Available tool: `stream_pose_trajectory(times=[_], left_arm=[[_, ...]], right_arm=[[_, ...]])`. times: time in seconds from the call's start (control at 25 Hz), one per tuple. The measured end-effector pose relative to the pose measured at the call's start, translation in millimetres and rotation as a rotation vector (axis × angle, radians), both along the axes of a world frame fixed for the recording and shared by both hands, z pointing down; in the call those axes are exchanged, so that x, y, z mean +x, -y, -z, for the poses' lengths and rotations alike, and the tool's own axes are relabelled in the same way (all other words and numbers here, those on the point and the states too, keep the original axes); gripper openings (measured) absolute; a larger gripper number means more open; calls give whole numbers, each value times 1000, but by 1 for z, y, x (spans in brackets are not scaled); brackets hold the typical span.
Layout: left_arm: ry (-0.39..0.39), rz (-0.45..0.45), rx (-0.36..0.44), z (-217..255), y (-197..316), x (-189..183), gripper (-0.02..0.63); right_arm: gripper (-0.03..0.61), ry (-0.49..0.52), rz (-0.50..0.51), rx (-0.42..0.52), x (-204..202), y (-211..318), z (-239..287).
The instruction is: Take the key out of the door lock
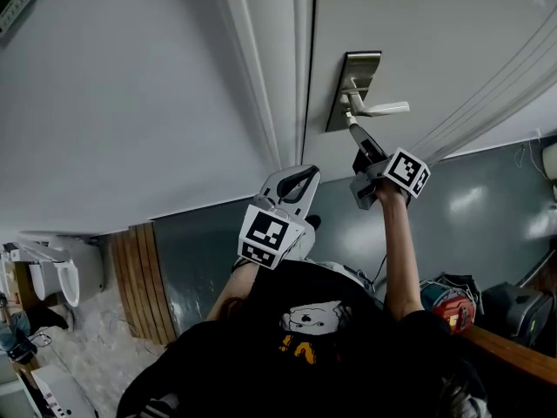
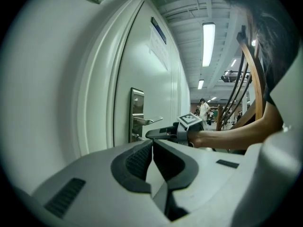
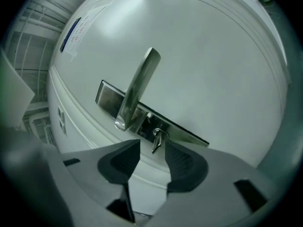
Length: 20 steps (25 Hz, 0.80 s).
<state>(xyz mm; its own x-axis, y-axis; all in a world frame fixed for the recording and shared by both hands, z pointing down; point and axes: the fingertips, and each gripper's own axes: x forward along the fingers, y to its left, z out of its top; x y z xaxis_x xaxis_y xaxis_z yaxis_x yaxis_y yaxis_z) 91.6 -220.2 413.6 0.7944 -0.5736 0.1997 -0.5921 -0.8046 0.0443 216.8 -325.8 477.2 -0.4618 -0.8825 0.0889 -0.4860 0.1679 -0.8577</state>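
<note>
A small metal key [image 3: 156, 139] sticks out of the lock in the steel plate [image 3: 191, 134], just below the lever handle [image 3: 137, 88]. My right gripper [image 3: 152, 151] is open, with the key in the gap between its fingertips, closer to the right pad [image 3: 182, 161]; neither pad presses on it. In the head view the right gripper [image 1: 356, 138] points up at the lock plate [image 1: 359, 72] under the lever [image 1: 385, 109]. My left gripper [image 1: 300, 181] hangs back near the door edge, shut and empty [image 2: 152, 148].
The white door [image 1: 435, 42] meets its frame [image 1: 261, 68] left of the plate. A wooden bench [image 1: 139, 277] and grey floor lie below. Bags [image 1: 448, 299] sit at the right. A person stands far down the corridor [image 2: 204, 109].
</note>
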Motion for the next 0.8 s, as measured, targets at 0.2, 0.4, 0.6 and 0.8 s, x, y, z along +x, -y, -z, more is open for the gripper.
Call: stream_pose_trajectory(times=[0.2,0.4,0.6,0.8], left_arm=[[-3,2,-4,-1,7,0,9],[3,7,-16,-5,15,0,9],[12,18,-21,-7,23,-5,9],[14,19,-16,-7,29,-7,9]], right_arm=[[149,77,-21,-16,4,13,-4],[98,136,-23,-17,1,27,-11],[40,275,-22,8,-4,34,-9],[34,326,-31,18,-3,34,-10]])
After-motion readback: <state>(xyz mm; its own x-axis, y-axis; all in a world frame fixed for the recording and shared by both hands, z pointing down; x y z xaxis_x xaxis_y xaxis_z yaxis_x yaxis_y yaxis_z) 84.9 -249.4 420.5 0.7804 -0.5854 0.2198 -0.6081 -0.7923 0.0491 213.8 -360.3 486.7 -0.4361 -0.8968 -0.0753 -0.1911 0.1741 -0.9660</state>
